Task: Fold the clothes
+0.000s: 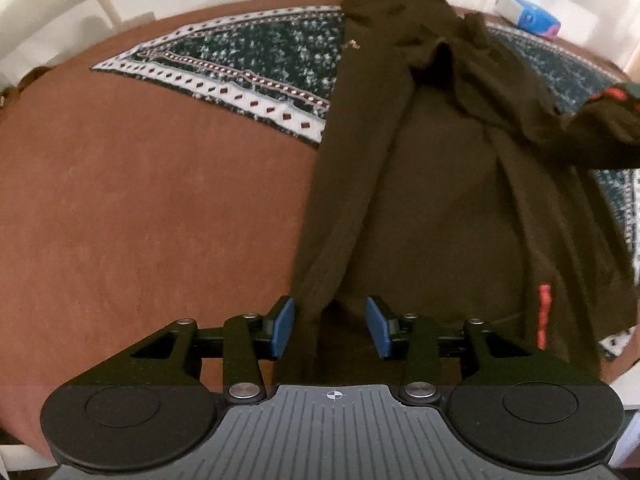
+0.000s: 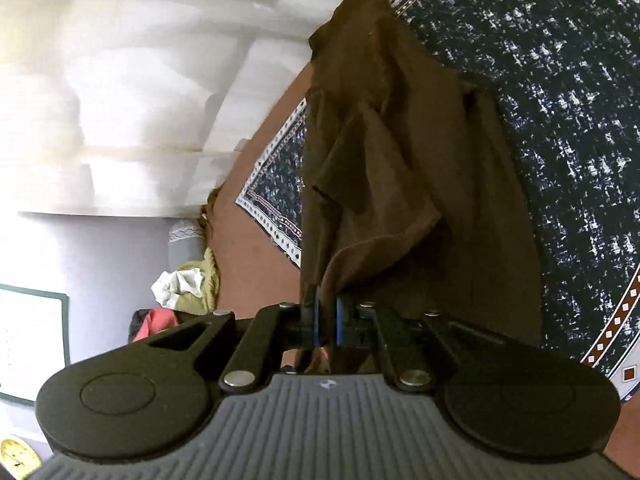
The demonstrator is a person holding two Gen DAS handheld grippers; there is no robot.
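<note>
A dark brown garment (image 1: 432, 184) lies lengthwise on the bed, partly folded, with a red label near its right edge. My left gripper (image 1: 330, 326) hovers over the garment's near end, jaws open, and a strip of the cloth runs between the blue pads (image 1: 284, 328) without being pressed. In the right wrist view my right gripper (image 2: 328, 322) is shut on a bunched edge of the same brown garment (image 2: 384, 168), which hangs lifted from its pads. At the far right of the left wrist view a raised fold of the garment (image 1: 600, 128) reaches out of frame.
The bed is covered by a rust-brown sheet (image 1: 140, 208) and a dark speckled blanket with a white patterned border (image 1: 260, 60). A blue and white pack (image 1: 528, 14) lies at the far edge. Crumpled clothes (image 2: 188, 288) sit beside the bed by the wall.
</note>
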